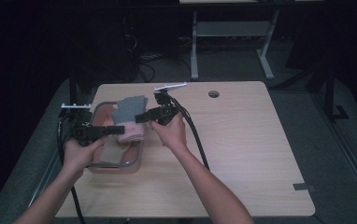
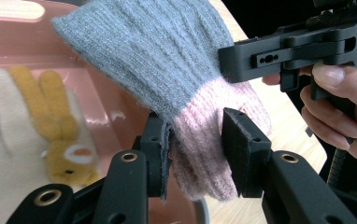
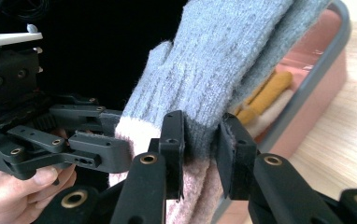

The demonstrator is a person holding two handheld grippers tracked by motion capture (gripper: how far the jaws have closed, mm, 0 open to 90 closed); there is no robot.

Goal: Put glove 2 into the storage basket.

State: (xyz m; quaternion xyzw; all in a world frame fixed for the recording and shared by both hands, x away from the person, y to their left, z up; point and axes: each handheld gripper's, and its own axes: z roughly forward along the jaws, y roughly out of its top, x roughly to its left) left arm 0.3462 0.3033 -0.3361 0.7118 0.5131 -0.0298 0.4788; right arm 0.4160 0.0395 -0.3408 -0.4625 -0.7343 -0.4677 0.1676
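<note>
1. High view: your left gripper (image 1: 116,131) clamps the grey-and-pink knitted glove's (image 1: 131,116) pink cuff, above the pink plastic tub (image 1: 137,156).
2. Your right gripper (image 1: 139,117), at the glove's 3 o'clock, pinches its grey part.

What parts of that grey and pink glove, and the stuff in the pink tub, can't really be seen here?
- Grey and pink glove: fingertips cut off by the top edge in the right gripper view; cuff end hidden behind the left gripper jaws in the left gripper view.
- Whether it is one glove or a pair: unclear, layers overlap.
- Yellow and cream glove: mostly cut off by the left edge.
- Pink tub: its floor is hidden by the gloves and hands in the high view.
</note>
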